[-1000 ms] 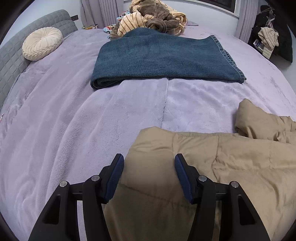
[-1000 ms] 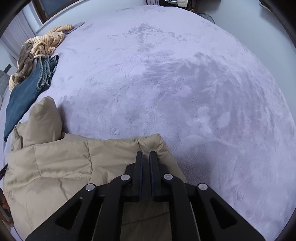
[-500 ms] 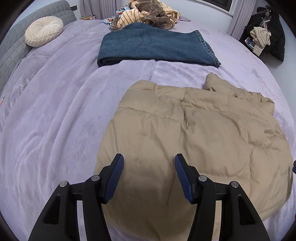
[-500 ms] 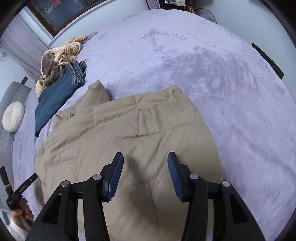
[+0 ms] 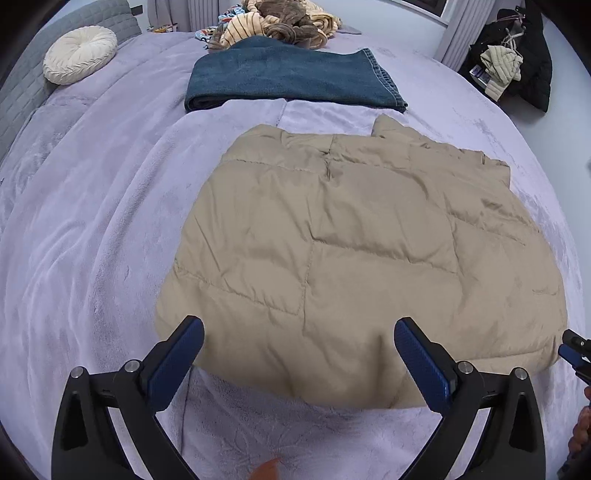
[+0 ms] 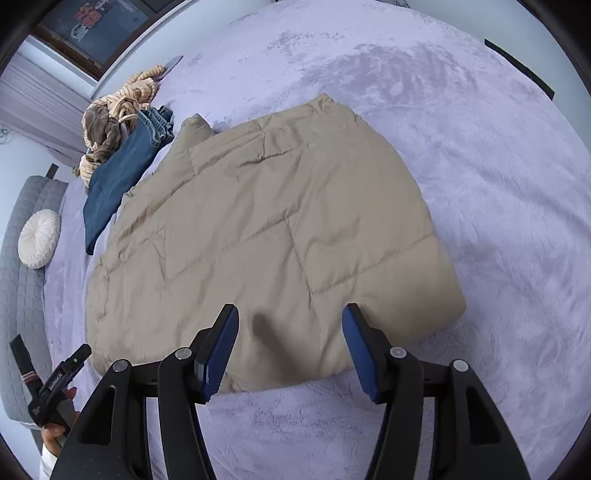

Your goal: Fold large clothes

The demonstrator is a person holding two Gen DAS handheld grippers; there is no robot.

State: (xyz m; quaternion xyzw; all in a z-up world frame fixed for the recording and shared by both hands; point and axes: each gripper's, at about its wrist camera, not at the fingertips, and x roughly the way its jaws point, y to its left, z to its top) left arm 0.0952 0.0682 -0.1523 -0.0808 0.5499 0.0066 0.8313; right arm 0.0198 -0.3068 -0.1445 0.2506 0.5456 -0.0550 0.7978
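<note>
A tan quilted puffer jacket lies folded flat on the lilac bed cover; it also shows in the right wrist view. My left gripper is open and empty, held just above the jacket's near edge. My right gripper is open and empty, also above the near edge of the jacket. The tip of the right gripper shows at the right edge of the left wrist view, and the left gripper shows in a hand at the lower left of the right wrist view.
Folded blue jeans lie beyond the jacket, with a heap of striped and brown clothes behind them. A round cream cushion leans on the grey headboard. Dark clothes hang at the far right.
Both grippers pulled back and up from the jacket. The right gripper went from shut to open, letting go of the jacket. The left gripper's jaws opened wider.
</note>
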